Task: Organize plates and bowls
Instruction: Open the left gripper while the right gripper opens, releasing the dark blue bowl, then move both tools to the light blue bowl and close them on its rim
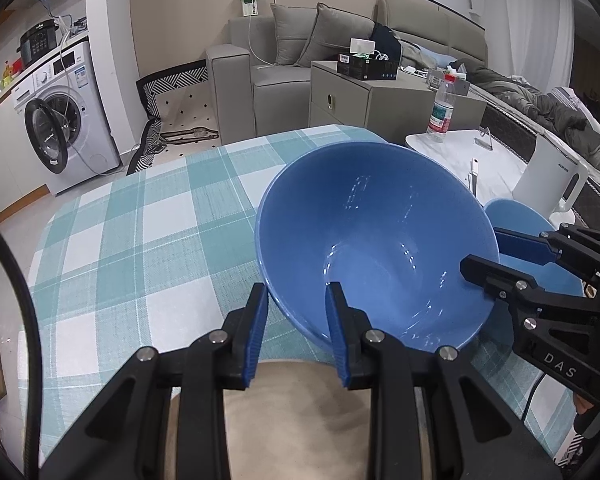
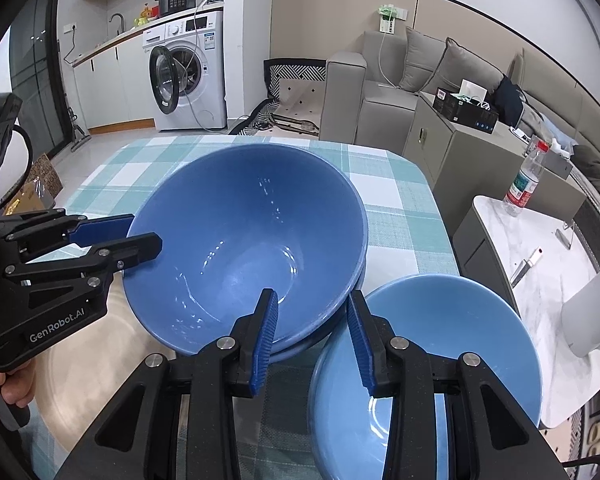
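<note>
Both tools pinch the big blue bowl (image 1: 376, 240) by its rim, one pad inside and one outside: left tool (image 1: 298, 292) on the near rim, right tool (image 2: 312, 300) on the opposite side. The bowl sits tilted over the tabletop (image 1: 140, 220) near its right edge. Only the right view shows another rim stacked under it and the whole lighter blue bowl (image 2: 440, 340); the left view hides most of that one

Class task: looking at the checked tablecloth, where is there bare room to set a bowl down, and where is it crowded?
Free: the checked tablecloth beyond and left of the big blue bowl, out to the far edge. Crowded: the near right, where the big bowl, the paler bowl and both grippers, left and right, bunch together.
</note>
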`<state>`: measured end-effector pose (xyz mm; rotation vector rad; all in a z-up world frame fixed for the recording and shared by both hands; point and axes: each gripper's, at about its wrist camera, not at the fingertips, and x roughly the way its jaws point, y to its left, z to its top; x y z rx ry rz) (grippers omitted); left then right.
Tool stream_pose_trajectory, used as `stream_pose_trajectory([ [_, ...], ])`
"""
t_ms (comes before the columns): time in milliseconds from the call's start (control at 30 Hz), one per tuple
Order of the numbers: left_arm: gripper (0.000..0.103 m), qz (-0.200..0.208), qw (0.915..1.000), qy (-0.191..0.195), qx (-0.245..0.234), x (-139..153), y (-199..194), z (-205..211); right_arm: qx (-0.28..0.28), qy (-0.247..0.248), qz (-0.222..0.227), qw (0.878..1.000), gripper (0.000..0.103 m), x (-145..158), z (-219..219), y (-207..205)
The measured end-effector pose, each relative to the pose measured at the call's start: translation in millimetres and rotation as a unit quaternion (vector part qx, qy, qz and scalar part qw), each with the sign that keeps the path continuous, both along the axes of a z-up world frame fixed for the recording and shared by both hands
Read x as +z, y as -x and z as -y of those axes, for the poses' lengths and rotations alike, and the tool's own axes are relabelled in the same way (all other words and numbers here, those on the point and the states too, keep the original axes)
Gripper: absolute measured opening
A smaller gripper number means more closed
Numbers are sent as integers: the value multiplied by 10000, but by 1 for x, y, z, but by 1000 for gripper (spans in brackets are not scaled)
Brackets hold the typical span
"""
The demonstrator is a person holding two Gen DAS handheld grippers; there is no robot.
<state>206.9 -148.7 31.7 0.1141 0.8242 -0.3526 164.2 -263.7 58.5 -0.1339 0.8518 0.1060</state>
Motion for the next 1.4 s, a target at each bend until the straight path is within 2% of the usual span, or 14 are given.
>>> stream_pose_trajectory([
  [300, 29, -87, 10000, -41, -12, -4, -1, 3, 0, 24, -26, 10000, 39, -3, 1, 0],
  [567, 33, -102, 9999, -14, -98, -5, 0, 2, 117, -42, 8, 9999, 49, -3, 1, 2],
  [667, 40, -86, 9999, 18, -50, -3, 1, 0, 127, -33, 77, 9999, 55, 1, 1, 4],
  [733, 47, -83, 10000, 47, -27, -1, 1, -1, 132, -124, 144, 9997, 68, 5, 3, 7],
  [800, 53, -62, 10000, 41, 11, 1, 2, -1, 94, -231, 220, 9994, 76, 10, 7, 11],
  [833, 53, -30, 10000, 37, 25, 2, 3, -2, 77, -295, 258, 9992, 83, 12, 9, 13],
  [967, 59, 33, 9999, 132, 54, 9, 9, -5, 27, -389, 357, 9986, 95, 22, 17, 23],
  [1033, 74, 79, 9998, 187, 57, 14, 12, -6, 24, -402, 436, 9982, 102, 26, 21, 31],
  [1100, 84, 180, 9995, 249, 78, 19, 17, -7, 3, -402, 512, 9979, 102, 30, 23, 39],
  [1200, 89, 229, 9991, 363, 34, 27, 24, -7, -43, -428, 633, 9971, 102, 35, 28, 53],
  [1300, 103, 290, 9987, 421, -2, 33, 31, -5, -115, -551, 752, 9956, 102, 40, 35, 66],
  [1400, 103, 429, 9984, 368, -12, 39, 39, -1, -189, -683, 809, 9942, 102, 46, 43, 74],
])
